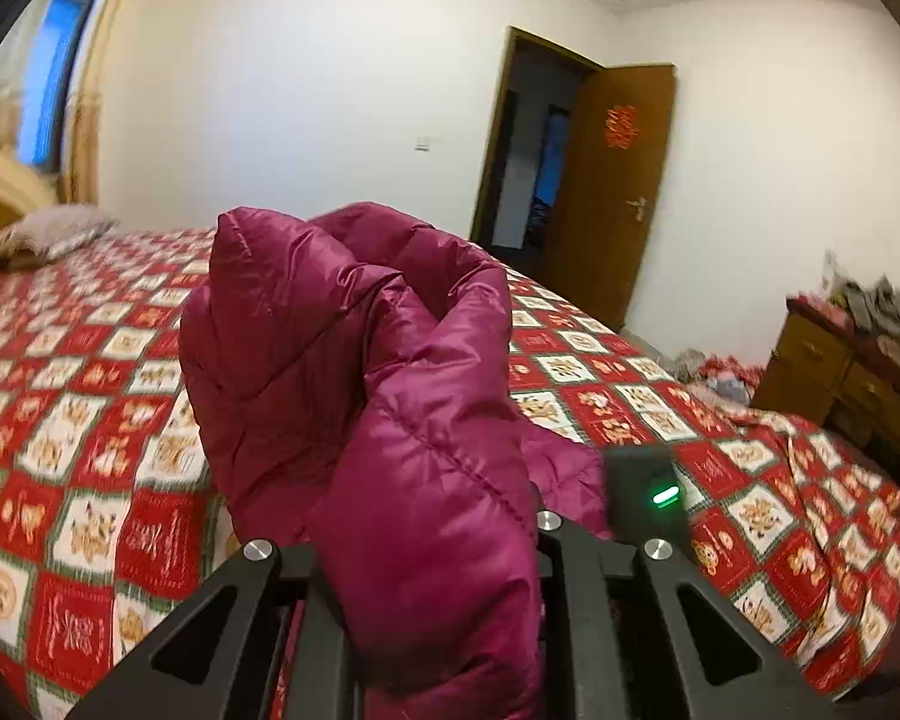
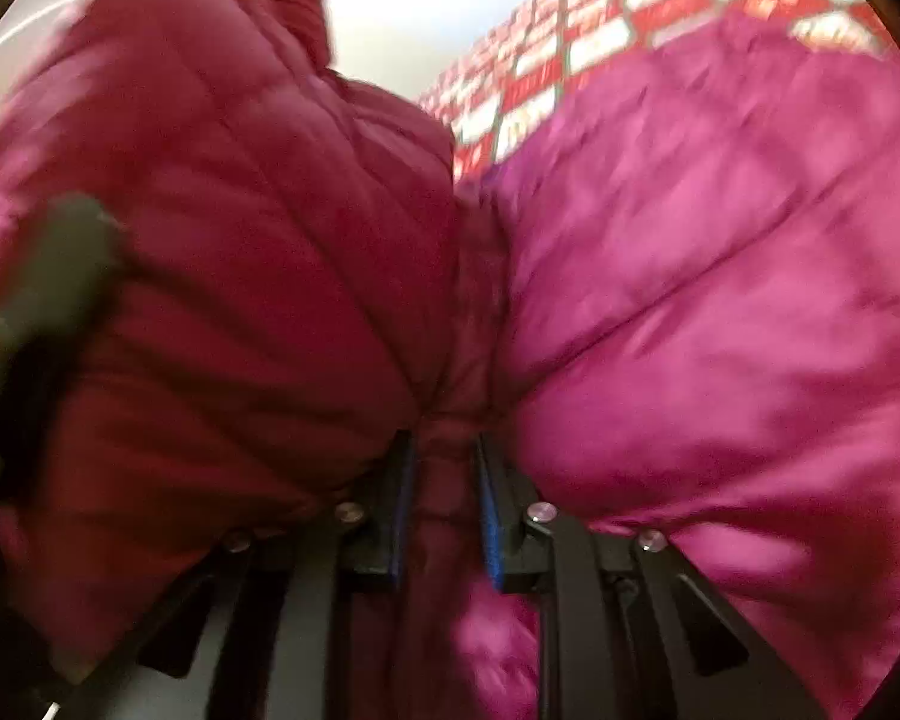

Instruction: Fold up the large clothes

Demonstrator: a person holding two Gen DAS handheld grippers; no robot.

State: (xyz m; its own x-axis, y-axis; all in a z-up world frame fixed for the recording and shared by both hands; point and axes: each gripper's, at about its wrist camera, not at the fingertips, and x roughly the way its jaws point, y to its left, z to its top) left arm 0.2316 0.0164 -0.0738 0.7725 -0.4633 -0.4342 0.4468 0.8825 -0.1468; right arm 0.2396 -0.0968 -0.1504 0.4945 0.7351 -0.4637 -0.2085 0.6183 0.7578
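Note:
A puffy magenta down jacket (image 1: 354,348) is bunched up and held above the bed with its red patterned quilt (image 1: 90,420). My left gripper (image 1: 432,552) is shut on a thick fold of the jacket, which hides its fingertips. In the right wrist view the jacket (image 2: 720,300) fills nearly the whole frame. My right gripper (image 2: 447,480) is shut on a gathered seam of it, its blue-lined pads (image 2: 491,516) pressing from both sides. A dark blurred part of the other gripper (image 2: 48,276) shows at the left.
A pillow (image 1: 48,234) lies at the head of the bed on the left. An open brown door (image 1: 618,180) stands in the far wall. A wooden dresser (image 1: 852,372) with clutter stands at the right, with clothes piled on the floor (image 1: 714,372) beside it.

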